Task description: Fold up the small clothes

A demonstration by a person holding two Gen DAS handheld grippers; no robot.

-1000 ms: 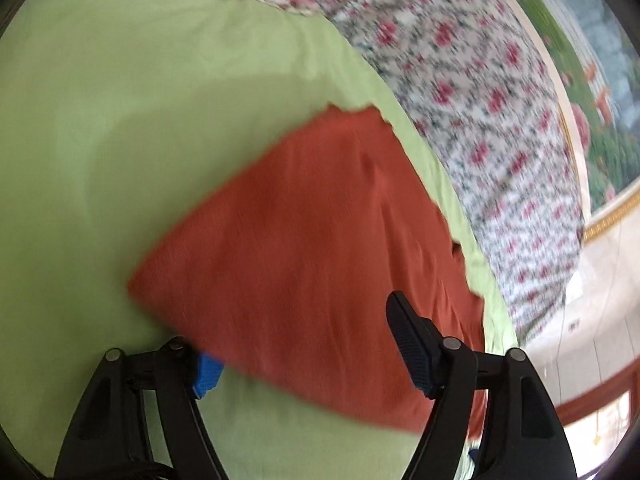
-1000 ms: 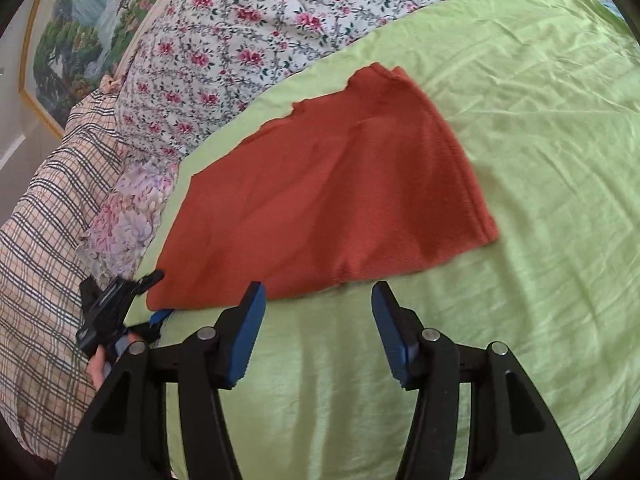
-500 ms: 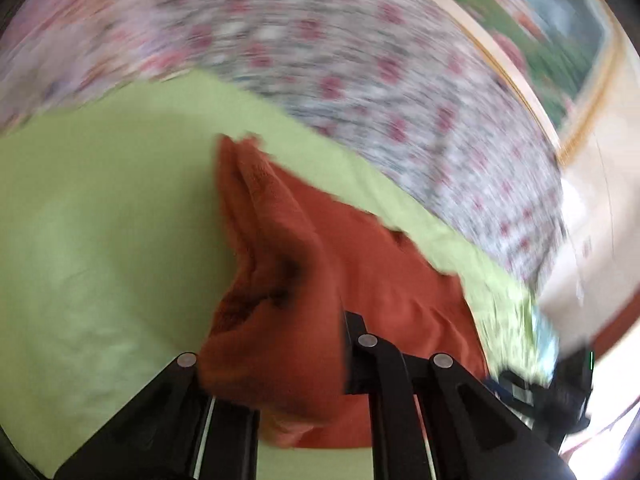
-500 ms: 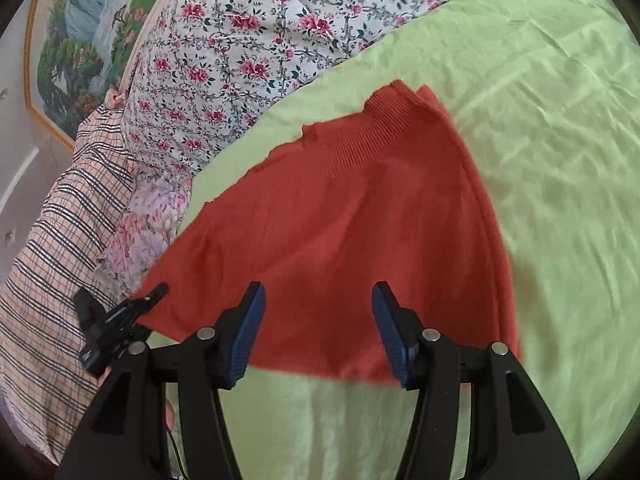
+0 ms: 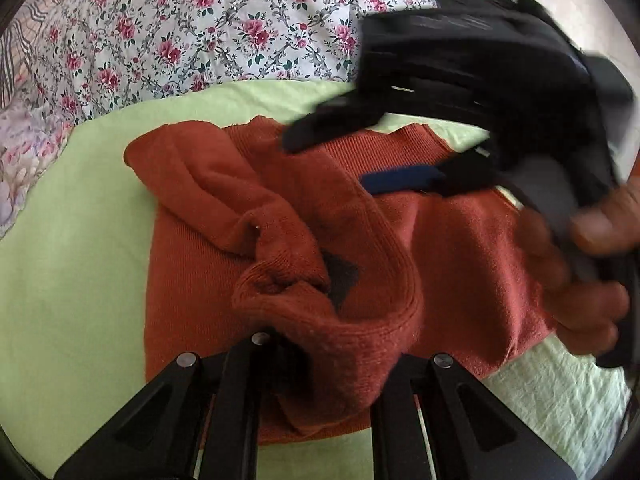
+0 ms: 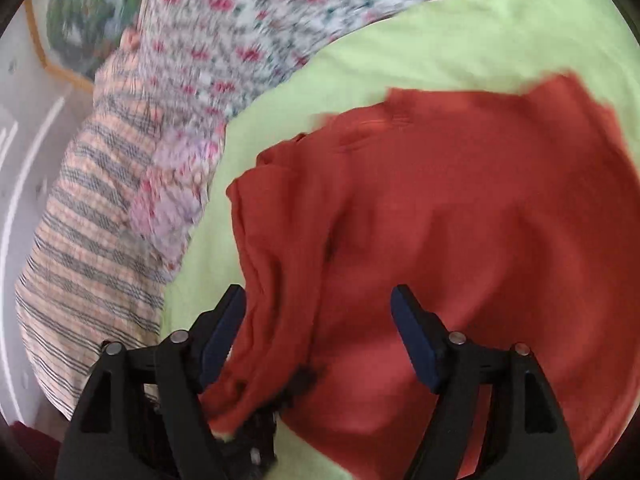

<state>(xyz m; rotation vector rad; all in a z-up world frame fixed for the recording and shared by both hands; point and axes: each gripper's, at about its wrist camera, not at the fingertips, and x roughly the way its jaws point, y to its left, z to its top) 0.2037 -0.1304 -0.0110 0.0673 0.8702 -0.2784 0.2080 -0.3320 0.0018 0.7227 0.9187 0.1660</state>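
Observation:
A rust-red knit garment [image 5: 280,208] lies on the light green sheet [image 5: 80,260]. My left gripper [image 5: 332,352] is shut on a hem of it and holds a bunched fold lifted over the rest of the cloth. In the left wrist view my right gripper [image 5: 344,160] hovers over the garment's far edge, held by a hand [image 5: 580,280]. In the right wrist view my right gripper [image 6: 320,320] has its jaws opening just above the red garment [image 6: 460,220], with a raised fold between the blue pads [image 6: 416,340], which do not press on it.
A floral quilt [image 5: 200,28] borders the sheet's far side. A plaid blanket [image 6: 80,240] and a framed picture [image 6: 68,24] show at the left of the right wrist view. Bare green sheet [image 6: 440,40] lies beyond the garment.
My left gripper closed on the garment's edge, rolled, and carried the fold across over the cloth. My right gripper moved in over the garment and its jaws widened.

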